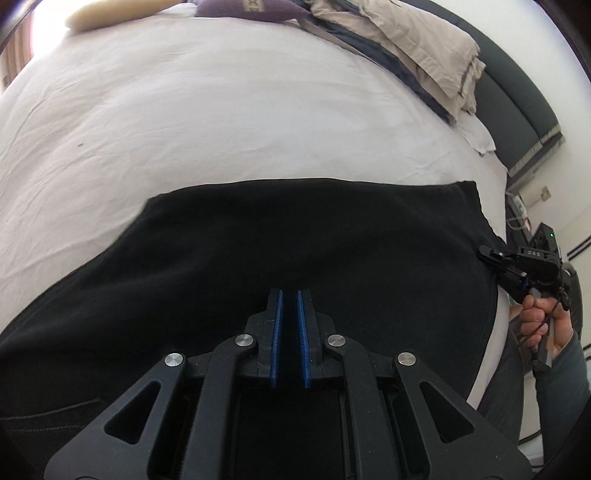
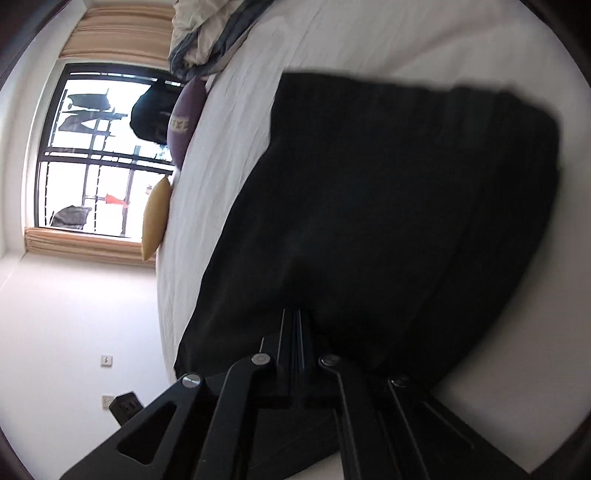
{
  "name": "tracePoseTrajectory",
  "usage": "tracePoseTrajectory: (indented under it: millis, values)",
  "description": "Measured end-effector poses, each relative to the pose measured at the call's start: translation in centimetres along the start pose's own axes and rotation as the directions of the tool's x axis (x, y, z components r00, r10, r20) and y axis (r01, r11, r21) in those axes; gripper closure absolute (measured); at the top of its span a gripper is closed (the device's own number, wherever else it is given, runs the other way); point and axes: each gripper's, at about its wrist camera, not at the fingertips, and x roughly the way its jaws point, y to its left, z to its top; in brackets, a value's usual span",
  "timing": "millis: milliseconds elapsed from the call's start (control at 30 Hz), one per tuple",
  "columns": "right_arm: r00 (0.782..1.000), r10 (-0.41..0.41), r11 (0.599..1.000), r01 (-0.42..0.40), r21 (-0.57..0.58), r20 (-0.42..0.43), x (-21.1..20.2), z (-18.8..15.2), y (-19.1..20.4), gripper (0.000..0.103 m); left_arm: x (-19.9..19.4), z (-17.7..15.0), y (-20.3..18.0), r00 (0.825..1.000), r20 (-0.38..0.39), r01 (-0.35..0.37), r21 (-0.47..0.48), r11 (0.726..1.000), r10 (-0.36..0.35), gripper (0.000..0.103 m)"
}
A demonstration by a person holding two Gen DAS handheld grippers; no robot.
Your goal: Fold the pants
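Black pants (image 1: 295, 240) lie folded across the white bed sheet (image 1: 221, 110), near the bed's front edge. My left gripper (image 1: 290, 295) is over the pants' near part, its blue pads (image 1: 277, 332) close together with black cloth between them. My right gripper (image 1: 491, 256) shows at the right in the left wrist view, held by a hand at the pants' right edge. In the right wrist view my right gripper (image 2: 293, 314) is shut on the pants (image 2: 388, 221) at their near edge.
A beige and blue bundle of bedding (image 1: 417, 48) lies at the far right of the bed. A purple cushion (image 1: 251, 9) and a yellow cushion (image 1: 107, 14) lie at the far edge. A window (image 2: 99, 155) is beyond the bed. A dark headboard (image 1: 517, 107) stands at right.
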Motion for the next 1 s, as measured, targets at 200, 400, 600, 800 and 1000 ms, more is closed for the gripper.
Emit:
tracePoseTrajectory:
  millis: [200,400,600,800,1000]
  values:
    - [0.991,0.019,0.999,-0.015,-0.030,0.134,-6.6,1.2,1.5,0.062,-3.7,-2.8,1.3,0.999,0.039,-0.020,-0.057,0.998,0.022,0.095]
    - [0.994,0.084,0.995,-0.088,-0.045,-0.074,-0.1,-2.5,2.3,0.057,-2.4,-5.3,-0.9,1.000,0.002,-0.014,-0.040,0.999,0.014,0.095]
    - [0.976,-0.135,0.989,0.123,0.082,0.168,-6.9,2.0,-3.3,0.068,-5.6,-8.6,4.7,0.999,0.044,-0.004,-0.147,0.989,0.010,0.095]
    - [0.960,-0.133,0.987,0.106,0.120,0.247,-11.3,1.5,-4.1,0.047,-9.0,-9.5,4.6,0.987,0.109,-0.095,-0.178,0.979,0.116,0.095]
    - [0.986,-0.050,0.977,0.015,0.211,0.160,-7.8,0.8,-6.3,0.047,-7.8,-8.3,1.4,0.992,0.094,-0.069,-0.096,0.993,0.078,0.095]
